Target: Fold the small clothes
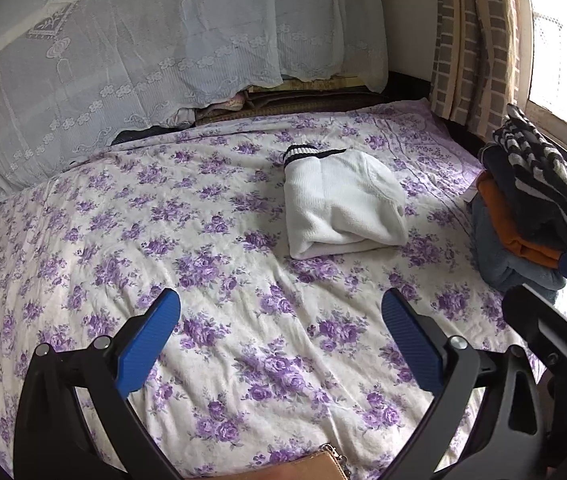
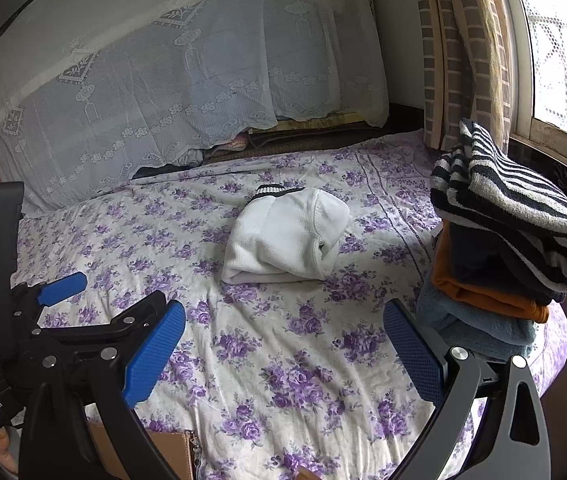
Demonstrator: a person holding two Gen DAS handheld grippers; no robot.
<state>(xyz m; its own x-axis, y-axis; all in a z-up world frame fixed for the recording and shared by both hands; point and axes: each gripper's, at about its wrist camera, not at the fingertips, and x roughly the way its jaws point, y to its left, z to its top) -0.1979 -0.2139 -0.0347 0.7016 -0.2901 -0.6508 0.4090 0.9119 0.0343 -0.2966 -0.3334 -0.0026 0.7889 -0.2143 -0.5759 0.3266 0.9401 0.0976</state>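
Note:
A folded white knit garment with a black-striped cuff lies on the purple-flowered bedsheet; it also shows in the right wrist view. My left gripper is open and empty, held above the sheet in front of the garment. My right gripper is open and empty, also short of the garment. The left gripper shows at the left edge of the right wrist view, and part of the right gripper at the right edge of the left wrist view.
A stack of folded clothes, striped black-and-white on top, then dark, orange and blue-grey, stands at the bed's right edge. A lace-covered pile lies at the head. Checked curtain and window at right. A tan bag sits at the near edge.

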